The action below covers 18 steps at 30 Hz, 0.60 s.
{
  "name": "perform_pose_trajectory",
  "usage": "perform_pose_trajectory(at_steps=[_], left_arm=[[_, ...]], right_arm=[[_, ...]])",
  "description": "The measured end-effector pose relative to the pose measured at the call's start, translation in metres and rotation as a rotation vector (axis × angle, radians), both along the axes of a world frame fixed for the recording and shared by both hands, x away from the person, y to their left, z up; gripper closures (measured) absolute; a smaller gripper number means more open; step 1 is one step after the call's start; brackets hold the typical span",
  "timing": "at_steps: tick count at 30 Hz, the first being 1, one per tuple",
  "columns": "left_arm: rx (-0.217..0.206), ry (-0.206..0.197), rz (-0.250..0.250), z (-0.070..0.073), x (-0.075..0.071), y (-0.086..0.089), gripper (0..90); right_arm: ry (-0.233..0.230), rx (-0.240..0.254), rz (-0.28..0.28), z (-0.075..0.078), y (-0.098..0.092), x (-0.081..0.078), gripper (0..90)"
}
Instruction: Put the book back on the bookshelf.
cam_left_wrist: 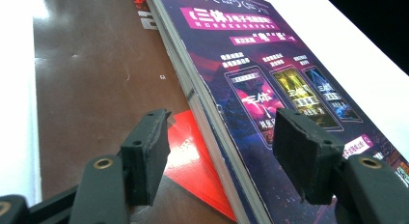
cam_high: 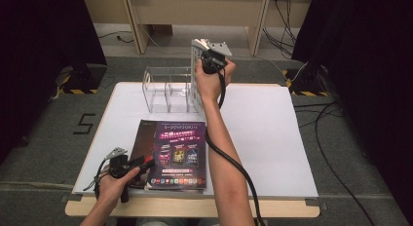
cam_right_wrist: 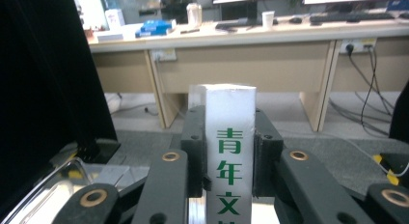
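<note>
Your right gripper (cam_right_wrist: 229, 151) is clamped on the white book (cam_right_wrist: 229, 137), held upright over the clear organizer (cam_high: 168, 92). Left gripper (cam_left_wrist: 219, 156) fingers are wide open, straddling the purple magazine (cam_left_wrist: 270, 89), gripping nothing. Next: lower the book straight into a slot.

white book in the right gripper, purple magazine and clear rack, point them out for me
white book (cam_right_wrist: 229, 151), right gripper view, on its spine with green characters
purple magazine (cam_high: 179, 155), high view, middle of its cover
clear rack (cam_high: 165, 92), high view, on its front wall

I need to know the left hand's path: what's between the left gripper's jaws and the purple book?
Nothing stands between: in the left gripper view the left gripper has open jaws straddling the edge of the purple book, over a red sheet.
</note>
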State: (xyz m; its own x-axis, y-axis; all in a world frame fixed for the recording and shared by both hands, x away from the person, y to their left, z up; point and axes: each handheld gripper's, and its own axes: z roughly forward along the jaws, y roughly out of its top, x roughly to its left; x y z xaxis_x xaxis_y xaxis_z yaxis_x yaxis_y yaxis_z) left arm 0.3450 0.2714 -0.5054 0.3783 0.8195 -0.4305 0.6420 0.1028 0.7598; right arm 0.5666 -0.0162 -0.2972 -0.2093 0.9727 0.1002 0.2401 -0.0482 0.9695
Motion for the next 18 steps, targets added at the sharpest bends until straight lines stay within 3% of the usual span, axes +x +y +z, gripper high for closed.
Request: perform_pose_trajectory(at_steps=[10,18], left_arm=[[-0.002,-0.002,-0.004,0.001,-0.001,0.000,37.0],[-0.002,-0.004,-0.001,0.002,-0.001,-0.001,37.0]], right_arm=[[0.164,0.012,0.074,0.012,-0.014,-0.010,72.2],[0.234,-0.027,0.132,0.014,-0.024,-0.025,72.4]])
